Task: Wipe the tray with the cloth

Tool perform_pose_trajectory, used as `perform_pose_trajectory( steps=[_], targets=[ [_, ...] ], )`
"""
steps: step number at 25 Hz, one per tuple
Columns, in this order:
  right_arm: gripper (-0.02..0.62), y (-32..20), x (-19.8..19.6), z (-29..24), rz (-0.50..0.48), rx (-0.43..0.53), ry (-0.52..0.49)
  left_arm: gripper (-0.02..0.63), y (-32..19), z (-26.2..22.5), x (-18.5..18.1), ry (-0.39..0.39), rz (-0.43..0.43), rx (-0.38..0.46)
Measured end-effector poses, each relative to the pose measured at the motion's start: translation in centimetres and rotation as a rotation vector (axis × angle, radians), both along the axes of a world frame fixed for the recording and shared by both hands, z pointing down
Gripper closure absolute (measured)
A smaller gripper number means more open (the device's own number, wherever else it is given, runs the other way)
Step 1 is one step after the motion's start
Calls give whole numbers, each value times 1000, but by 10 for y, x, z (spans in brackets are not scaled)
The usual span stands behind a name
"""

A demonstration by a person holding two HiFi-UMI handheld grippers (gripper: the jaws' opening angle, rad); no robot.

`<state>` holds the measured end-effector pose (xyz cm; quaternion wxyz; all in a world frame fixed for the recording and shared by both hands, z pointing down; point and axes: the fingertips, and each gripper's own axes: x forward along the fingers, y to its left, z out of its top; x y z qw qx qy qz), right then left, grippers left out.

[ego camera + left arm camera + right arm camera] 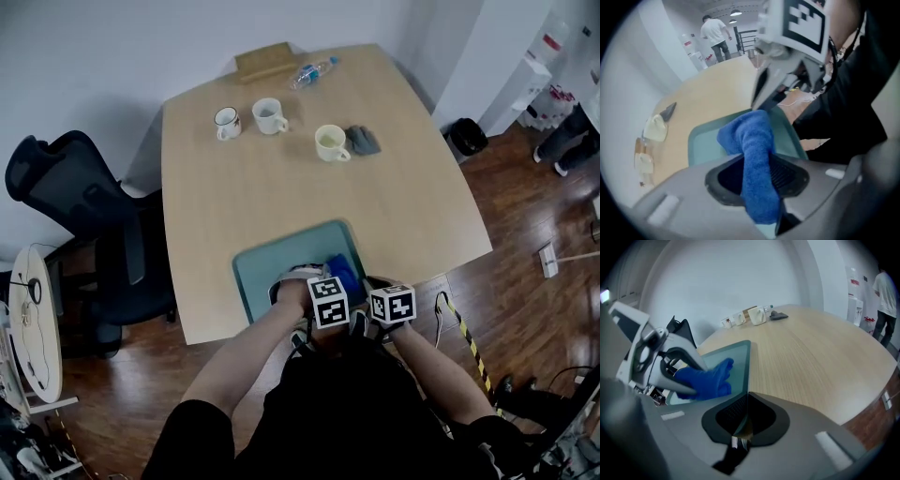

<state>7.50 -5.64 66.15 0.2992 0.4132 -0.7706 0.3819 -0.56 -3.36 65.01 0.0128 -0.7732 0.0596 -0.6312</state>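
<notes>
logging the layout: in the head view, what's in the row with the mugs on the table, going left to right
small patterned white mug → plain white mug → pale cream mug → dark grey folded cloth

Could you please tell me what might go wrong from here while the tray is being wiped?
1. The left gripper holds the cloth by a narrow fold, so dragging could pull it out of the jaws.
2. The tray sits at the near edge of the table, clamped only at its rim by the right gripper. If that grip slips, the tray could slide off.
</notes>
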Motion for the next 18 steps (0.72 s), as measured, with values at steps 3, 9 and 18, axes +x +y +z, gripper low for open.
perform_pose_trajectory(
  steps=[3, 9, 18],
  targets=[
    [580, -2, -1, -1, 5, 10, -4, 465, -54, -2, -27, -47, -62, 45],
    [580, -4, -3, -4, 18, 24, -29, 465, -122, -8, -61, -123, -118, 88],
    [580, 0, 2, -2, 24, 12, -45, 469, -63, -5, -32, -87, -44, 54]
  ],
)
